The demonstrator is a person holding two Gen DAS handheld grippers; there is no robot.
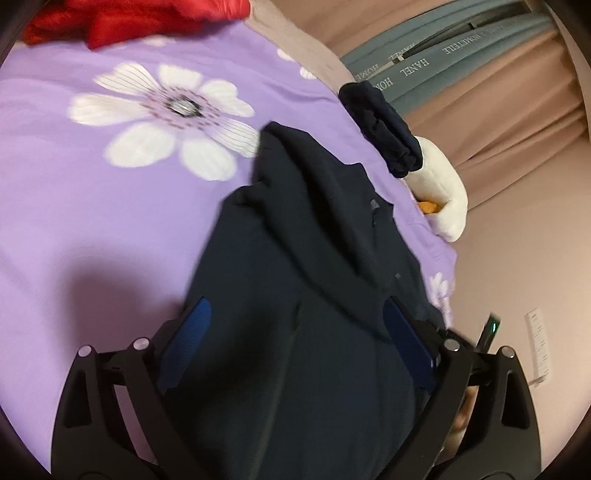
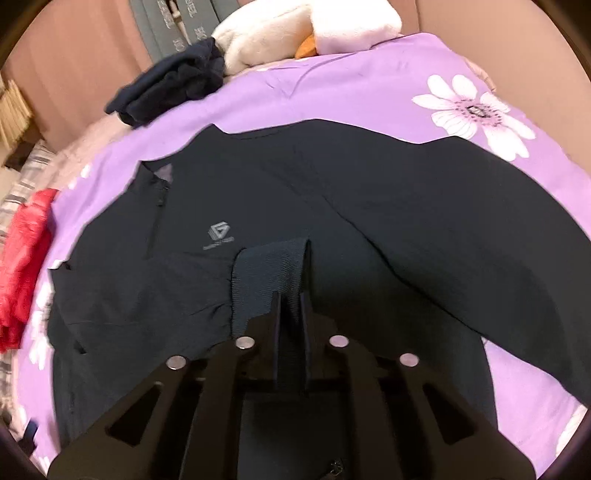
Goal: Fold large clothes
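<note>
One dark jacket (image 2: 295,192) spread on purple sheet (image 2: 332,92). Right gripper (image 2: 291,306) clenched on ribbed cuff (image 2: 266,273). Left gripper (image 1: 295,332) spread wide, jacket fabric between fingers. One folded dark garment (image 2: 173,81) far left near sheet edge, one red garment (image 2: 26,258) left; bare sheet far right.

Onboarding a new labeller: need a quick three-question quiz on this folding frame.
1. True or false: the right gripper is shut on the ribbed cuff of the dark navy jacket.
2. What colour is the crumpled garment at the far edge of the purple floral bedsheet?
3. The left gripper's fingers are: A) wide apart B) pinched shut.

Key: 1 true; 2 red; 3 A.
</note>
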